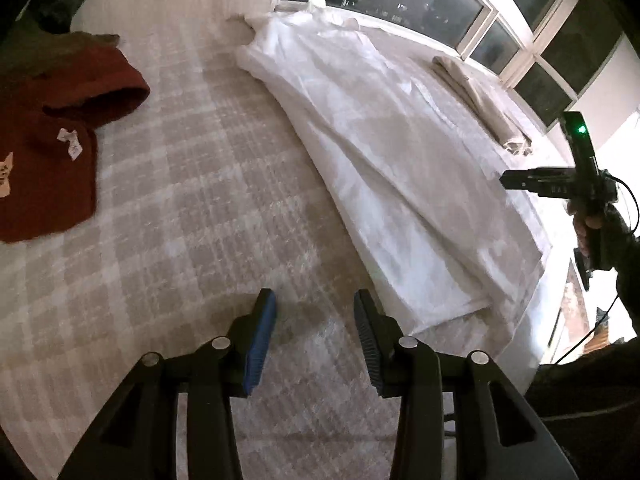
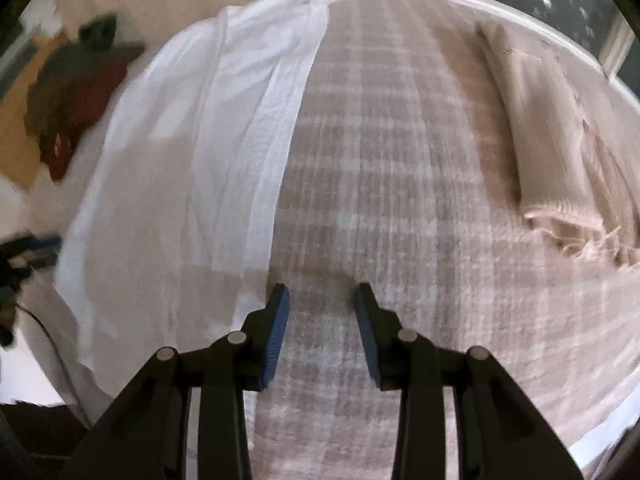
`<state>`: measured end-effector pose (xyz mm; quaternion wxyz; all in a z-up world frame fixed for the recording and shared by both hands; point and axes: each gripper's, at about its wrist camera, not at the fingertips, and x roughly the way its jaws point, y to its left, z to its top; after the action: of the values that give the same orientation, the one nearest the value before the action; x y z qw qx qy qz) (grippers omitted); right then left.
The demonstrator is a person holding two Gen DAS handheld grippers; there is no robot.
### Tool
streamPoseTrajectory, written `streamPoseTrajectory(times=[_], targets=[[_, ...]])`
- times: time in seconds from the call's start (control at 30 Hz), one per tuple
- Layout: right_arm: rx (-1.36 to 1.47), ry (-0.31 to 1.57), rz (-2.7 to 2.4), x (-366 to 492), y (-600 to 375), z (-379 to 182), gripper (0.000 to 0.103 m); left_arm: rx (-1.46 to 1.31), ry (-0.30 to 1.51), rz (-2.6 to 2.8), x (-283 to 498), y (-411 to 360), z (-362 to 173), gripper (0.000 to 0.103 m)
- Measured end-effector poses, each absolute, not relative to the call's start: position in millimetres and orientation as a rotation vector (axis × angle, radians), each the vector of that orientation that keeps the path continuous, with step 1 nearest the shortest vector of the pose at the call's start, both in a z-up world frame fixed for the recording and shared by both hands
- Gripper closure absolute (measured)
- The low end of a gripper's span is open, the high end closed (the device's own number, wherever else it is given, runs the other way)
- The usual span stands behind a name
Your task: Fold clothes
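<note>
both left gripper (image 1: 316, 300) and right gripper (image 2: 322, 296) partly open, empty; white garment (image 2: 208, 128) blurred, edges cut off

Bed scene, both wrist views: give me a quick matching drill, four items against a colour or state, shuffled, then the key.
Items:
1. white garment
2. red garment
3. beige knit
4. left gripper

States:
A. open, nothing between the pads
B. folded, fringe at the near end
C. laid out in a long strip
D. bears small pale patches

Pairs: 1-C, 2-D, 3-B, 4-A
</note>
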<state>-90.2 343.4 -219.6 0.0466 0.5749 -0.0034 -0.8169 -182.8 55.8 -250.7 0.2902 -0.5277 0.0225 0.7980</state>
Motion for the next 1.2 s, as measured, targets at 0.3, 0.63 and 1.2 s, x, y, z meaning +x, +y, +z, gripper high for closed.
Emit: streamPoseTrajectory(times=[0.3,0.63,1.2], targets=[[1.852,0.067,-2.469,-90.7,335.8,-219.3,0.069,-1.361,-0.096,2.165,-142.6,4.7,-195.2,0.066],[1.639,-0.128,-2.359,-77.6,290.5,-195.5,0.062,-1.520,-0.260,1.990,-169.2,44.0,-221.2,0.057],[1.723,-0.261,-2.263,-75.8,303.5,-228.4,0.093,-1.509,-0.174,1.843,-182.3,88.1,-225.2,0.096]])
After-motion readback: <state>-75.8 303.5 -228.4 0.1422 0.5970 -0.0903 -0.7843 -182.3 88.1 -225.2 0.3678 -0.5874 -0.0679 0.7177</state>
